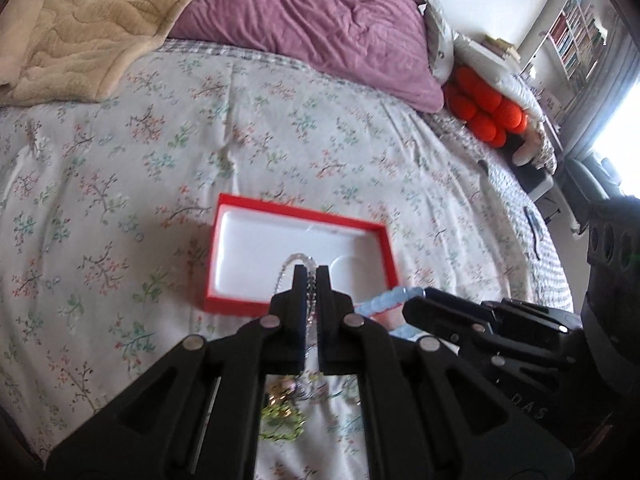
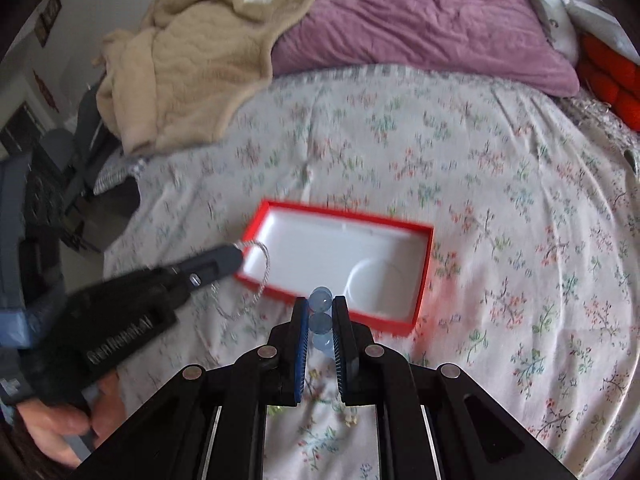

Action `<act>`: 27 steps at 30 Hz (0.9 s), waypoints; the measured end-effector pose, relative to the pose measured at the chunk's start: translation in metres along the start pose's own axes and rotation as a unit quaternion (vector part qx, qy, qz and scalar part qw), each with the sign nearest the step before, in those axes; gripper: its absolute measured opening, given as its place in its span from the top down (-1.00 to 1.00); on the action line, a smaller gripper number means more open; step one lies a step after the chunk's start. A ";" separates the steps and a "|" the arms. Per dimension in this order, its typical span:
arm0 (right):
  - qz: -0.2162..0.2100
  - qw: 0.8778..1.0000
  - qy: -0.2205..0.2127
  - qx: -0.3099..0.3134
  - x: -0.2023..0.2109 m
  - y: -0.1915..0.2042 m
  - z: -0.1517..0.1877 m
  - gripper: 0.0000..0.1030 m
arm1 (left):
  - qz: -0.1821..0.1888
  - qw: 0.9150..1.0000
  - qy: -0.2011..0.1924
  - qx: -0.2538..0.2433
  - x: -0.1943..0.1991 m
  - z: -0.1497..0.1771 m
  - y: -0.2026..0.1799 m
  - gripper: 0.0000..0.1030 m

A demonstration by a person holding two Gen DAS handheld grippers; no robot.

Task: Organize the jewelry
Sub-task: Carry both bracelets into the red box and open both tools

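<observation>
Just ahead of both sets of jaws, a red box point(image 1: 298, 254) with a white inner tray lies open on the floral bedspread point(image 1: 120, 168), its near rim just beyond the fingertips and its tray bare. Around it the bedspread is flat and free on every side; well beyond the jaws, a beige blanket point(image 2: 188, 72) and a purple duvet point(image 1: 320, 24) rise along the far edge, and orange cushions point(image 1: 486, 106) sit far off to the right of the left jaws. The left gripper point(image 1: 311, 270) is closed on a silver chain point(image 1: 294, 262), which loops over its tips and hangs down between the pads. The right gripper point(image 2: 320, 300) is clamped on a string of pale blue beads point(image 2: 321, 322), three of them showing in the narrow gap. Below and behind the left jaws, green and gold pieces point(image 1: 282, 420) lie on the spread, blurred. In the right wrist view, the left gripper's body bears raised lettering, too blurred to read surely; in the left wrist view the other gripper shows "DAS"
</observation>
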State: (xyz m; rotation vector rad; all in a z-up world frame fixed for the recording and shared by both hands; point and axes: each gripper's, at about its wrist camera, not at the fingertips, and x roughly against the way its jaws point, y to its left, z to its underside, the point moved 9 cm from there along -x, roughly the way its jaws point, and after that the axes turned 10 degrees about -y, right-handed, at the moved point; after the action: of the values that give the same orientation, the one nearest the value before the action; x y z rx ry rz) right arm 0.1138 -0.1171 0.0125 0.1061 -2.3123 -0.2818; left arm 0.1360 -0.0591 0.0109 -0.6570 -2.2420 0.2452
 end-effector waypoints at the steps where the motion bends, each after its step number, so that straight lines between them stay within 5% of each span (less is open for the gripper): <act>1: -0.001 1.000 -0.007 -0.002 0.002 0.000 -0.004 0.78 | 0.005 1.000 -0.006 0.002 0.000 -0.003 -0.003 0.91; 10: 0.003 0.999 -0.046 -0.006 -0.011 0.000 -0.034 0.78 | 0.006 0.999 -0.024 0.027 -0.035 -0.011 0.013 0.91; 16: -0.006 1.000 -0.021 -0.010 -0.043 0.001 -0.026 0.78 | -0.040 0.998 -0.004 0.039 -0.057 -0.003 0.042 0.91; 20: 0.026 1.000 -0.004 -0.016 -0.057 -0.022 -0.017 0.78 | -0.071 0.997 0.008 0.023 -0.065 0.004 0.055 0.91; 27: 0.051 0.998 0.017 -0.029 -0.070 -0.047 -0.004 0.77 | -0.082 0.996 0.018 0.014 -0.067 0.008 0.057 0.91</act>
State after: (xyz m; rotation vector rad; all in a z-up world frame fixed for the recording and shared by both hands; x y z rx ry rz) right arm 0.1641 -0.1523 -0.0453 -0.0357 -2.2661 -0.2929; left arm 0.1900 -0.0456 -0.0581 -0.4555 -2.2402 0.1816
